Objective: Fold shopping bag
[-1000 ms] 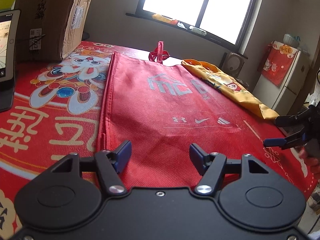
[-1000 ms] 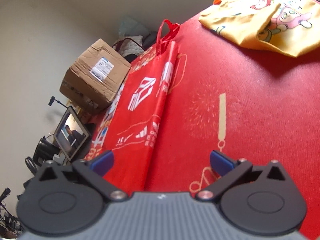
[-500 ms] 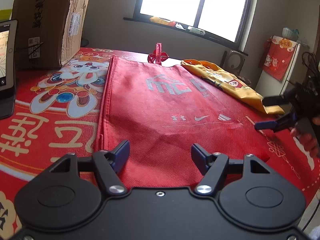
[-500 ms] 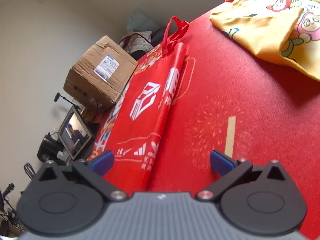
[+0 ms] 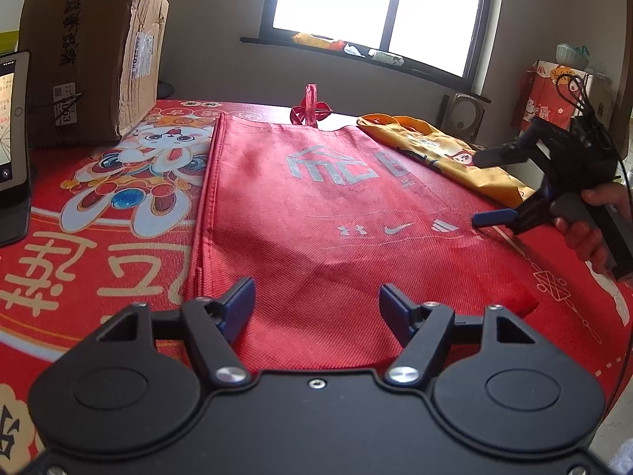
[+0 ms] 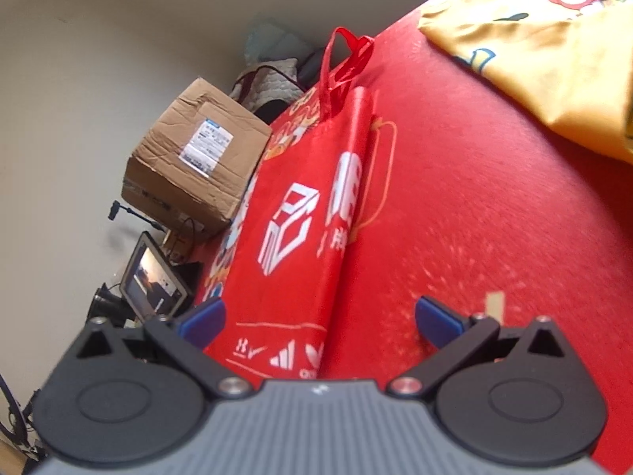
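Observation:
A red shopping bag (image 5: 324, 213) lies flat on the red printed tablecloth (image 5: 99, 245), its handles (image 5: 310, 109) at the far end. My left gripper (image 5: 316, 299) hovers open over the bag's near end with nothing between its fingers. At the bag's right edge, a hand holds my right gripper (image 5: 484, 189) open, one blue fingertip low by the cloth. In the right wrist view the right gripper (image 6: 320, 316) is open low over the table, and the bag (image 6: 292, 245) reaches in between its jaws without touching the pads.
A cardboard box (image 5: 91, 59) and a tablet (image 5: 12, 118) stand at the far left. A yellow bag (image 5: 447, 158) lies at the far right, beyond the red one. The table's edge drops off on the right (image 5: 617, 340).
The right gripper has come in from the right to the bag's right edge. The left gripper's jaws stand slightly wider, and it has hardly moved.

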A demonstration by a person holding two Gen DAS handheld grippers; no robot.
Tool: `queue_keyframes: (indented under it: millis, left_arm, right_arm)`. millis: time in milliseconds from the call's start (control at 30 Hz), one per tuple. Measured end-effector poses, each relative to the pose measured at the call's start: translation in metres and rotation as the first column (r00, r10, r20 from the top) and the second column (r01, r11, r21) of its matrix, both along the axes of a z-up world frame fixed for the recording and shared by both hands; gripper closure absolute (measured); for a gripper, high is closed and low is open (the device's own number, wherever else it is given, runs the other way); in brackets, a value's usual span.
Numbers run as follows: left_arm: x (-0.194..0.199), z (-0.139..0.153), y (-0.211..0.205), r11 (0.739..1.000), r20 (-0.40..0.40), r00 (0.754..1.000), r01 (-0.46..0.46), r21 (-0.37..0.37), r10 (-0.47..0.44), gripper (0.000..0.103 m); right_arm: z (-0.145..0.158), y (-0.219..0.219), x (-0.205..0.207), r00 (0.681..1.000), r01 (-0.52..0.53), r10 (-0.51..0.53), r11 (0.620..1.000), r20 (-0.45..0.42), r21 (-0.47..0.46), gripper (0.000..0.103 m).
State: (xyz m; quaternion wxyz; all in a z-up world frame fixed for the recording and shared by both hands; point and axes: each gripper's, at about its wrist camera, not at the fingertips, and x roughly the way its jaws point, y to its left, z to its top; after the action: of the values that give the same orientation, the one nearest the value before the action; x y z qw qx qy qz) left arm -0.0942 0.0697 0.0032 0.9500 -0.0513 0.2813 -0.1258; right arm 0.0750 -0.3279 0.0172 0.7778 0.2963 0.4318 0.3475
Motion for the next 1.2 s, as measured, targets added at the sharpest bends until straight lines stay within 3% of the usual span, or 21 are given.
queue_keyframes:
  millis: [433,700,1200]
  left_arm:
    - [0.000,0.000,-0.004,1.000,0.002,1.000,0.006,0.016,-0.006,0.028]
    - [0.000,-0.001,-0.005,1.000,0.001,1.000,0.012,0.022,-0.012,0.025]
    - [-0.001,0.000,-0.007,0.999,0.002,1.000,0.018,0.030,-0.018,0.024]
  right_arm:
    - [0.001,0.051,0.038,0.993,-0.117,0.117,0.993,0.022,0.005,0.001]
    - [0.000,0.079,0.054,0.990,-0.136,0.136,0.991,0.033,0.007,0.001]
    - [0.002,0.088,0.051,0.980,-0.179,0.181,0.983,0.079,-0.037,0.005]
